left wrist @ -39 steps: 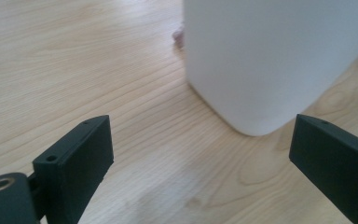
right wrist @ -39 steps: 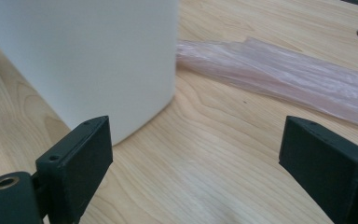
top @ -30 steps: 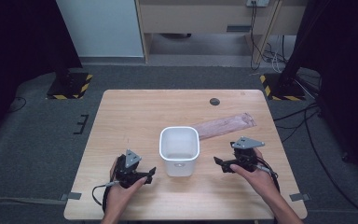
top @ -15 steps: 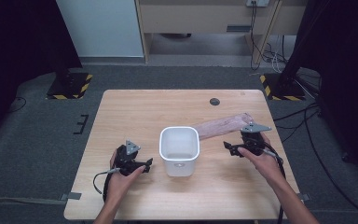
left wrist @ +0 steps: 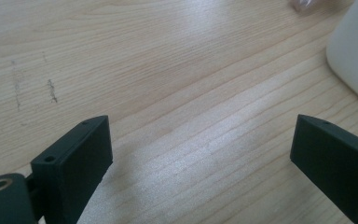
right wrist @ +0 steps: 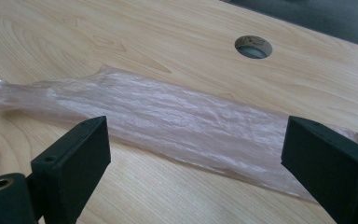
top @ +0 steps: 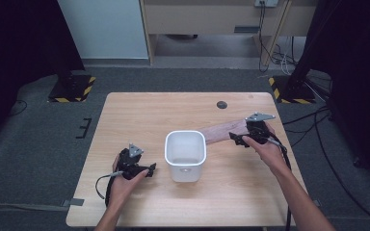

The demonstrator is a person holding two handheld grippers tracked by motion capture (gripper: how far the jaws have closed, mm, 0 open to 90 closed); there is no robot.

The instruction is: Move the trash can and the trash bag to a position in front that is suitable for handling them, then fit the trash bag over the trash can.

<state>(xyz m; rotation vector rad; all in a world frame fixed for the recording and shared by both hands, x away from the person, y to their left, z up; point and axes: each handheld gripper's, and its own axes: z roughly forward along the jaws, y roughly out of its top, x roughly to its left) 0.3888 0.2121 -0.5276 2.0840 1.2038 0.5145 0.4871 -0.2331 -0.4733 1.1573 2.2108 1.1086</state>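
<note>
Right gripper: jaws spread wide, low over the desk.
Plastic bag: pinkish, crinkled, lying flat and lengthwise across the wood, just beyond the jaws.
Cable hole: round, near the desk's far edge.

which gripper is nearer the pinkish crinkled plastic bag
Right. The right gripper hovers open over the pinkish crinkled plastic bag; the left gripper sits beyond the white plastic bin.

Both tongs, left and right, are matte black with flat rectangular jaws, small screw holes, grey three-cornered top plates and trailing black cables; forearms bare.
</note>
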